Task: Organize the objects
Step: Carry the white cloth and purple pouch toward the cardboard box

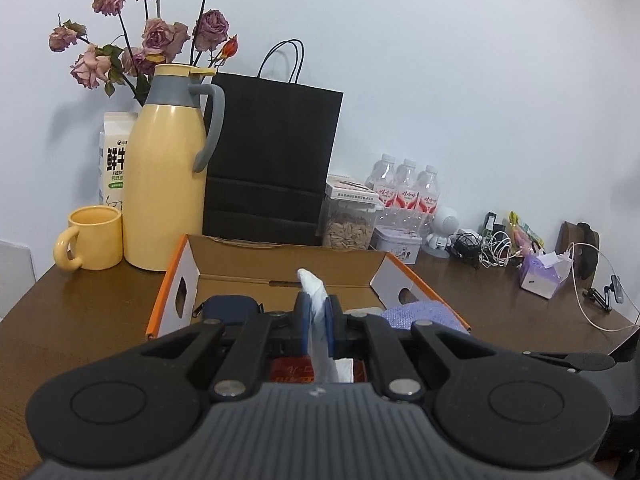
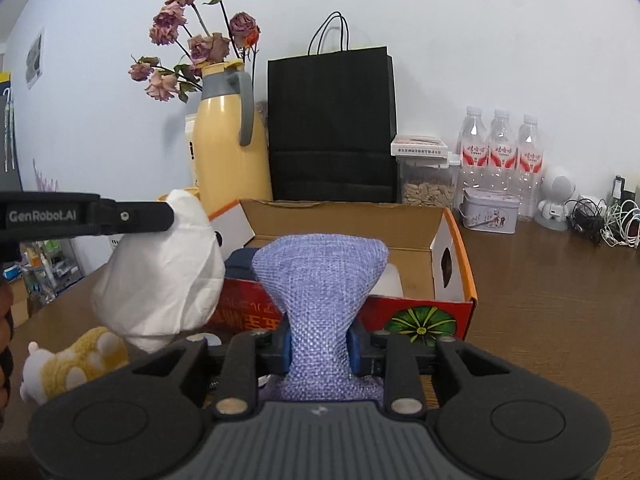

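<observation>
My left gripper (image 1: 318, 306) is shut on a white tissue (image 1: 313, 286), whose tip sticks up between the blue pads. It hangs over an open cardboard box (image 1: 280, 266) with orange edges. In the right wrist view that gripper (image 2: 170, 216) comes in from the left, and the tissue (image 2: 160, 276) droops below it at the box's left front corner. My right gripper (image 2: 320, 346) is shut on a purple woven pouch (image 2: 320, 264), pinching it into a narrow waist just in front of the box (image 2: 452, 312). A dark blue case (image 1: 228, 308) lies inside the box.
A yellow thermos (image 1: 168, 184), yellow mug (image 1: 94, 242) and black paper bag (image 1: 272, 160) stand behind the box. Bottles (image 2: 500, 152), a seed jar (image 2: 426, 188), a tin (image 2: 490, 212) and cables (image 2: 612, 224) line the back right. A yellow-white plush toy (image 2: 72, 364) lies front left.
</observation>
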A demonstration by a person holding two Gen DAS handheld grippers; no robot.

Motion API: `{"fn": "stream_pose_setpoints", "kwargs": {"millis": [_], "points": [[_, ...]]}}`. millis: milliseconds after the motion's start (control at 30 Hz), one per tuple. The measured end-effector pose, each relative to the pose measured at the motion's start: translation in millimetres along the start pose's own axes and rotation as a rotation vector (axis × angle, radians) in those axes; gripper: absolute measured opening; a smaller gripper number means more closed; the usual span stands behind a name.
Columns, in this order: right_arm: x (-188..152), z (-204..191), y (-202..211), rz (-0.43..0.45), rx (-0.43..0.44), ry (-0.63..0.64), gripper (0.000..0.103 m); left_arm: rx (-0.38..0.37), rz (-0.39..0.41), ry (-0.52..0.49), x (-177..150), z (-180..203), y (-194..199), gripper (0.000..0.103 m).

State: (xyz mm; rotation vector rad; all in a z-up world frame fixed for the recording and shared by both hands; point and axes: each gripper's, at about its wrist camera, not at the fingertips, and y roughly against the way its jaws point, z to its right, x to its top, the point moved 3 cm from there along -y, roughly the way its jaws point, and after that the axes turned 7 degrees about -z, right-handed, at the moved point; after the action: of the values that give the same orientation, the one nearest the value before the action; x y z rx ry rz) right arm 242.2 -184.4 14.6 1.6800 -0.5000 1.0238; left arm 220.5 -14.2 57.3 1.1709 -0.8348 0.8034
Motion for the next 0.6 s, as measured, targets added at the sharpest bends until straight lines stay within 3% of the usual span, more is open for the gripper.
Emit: {"fn": "stream_pose_setpoints", "kwargs": {"millis": [200, 300, 367, 600], "points": [[-0.9, -0.6, 1.2, 0.012, -0.001, 0.000, 0.028, -0.001, 0.001, 0.002, 0.0, -0.8, 2.2, 0.008], [0.4, -1.6, 2.7, 0.018, 0.005, 0.003, 0.018, -0.002, 0.001, -0.003, 1.8, 0.7, 1.7, 0.009], [5.9, -2.6, 4.4, 0.030, 0.011, 0.010, 0.017, -0.003, 0.008, -0.003, 6.6, 1.5, 0.3, 0.008], [61.3, 4.0, -8.4, 0.093, 0.006, 0.003, 0.017, -0.009, 0.059, 0.016, 44.9, 5.7, -21.1, 0.009]]}}
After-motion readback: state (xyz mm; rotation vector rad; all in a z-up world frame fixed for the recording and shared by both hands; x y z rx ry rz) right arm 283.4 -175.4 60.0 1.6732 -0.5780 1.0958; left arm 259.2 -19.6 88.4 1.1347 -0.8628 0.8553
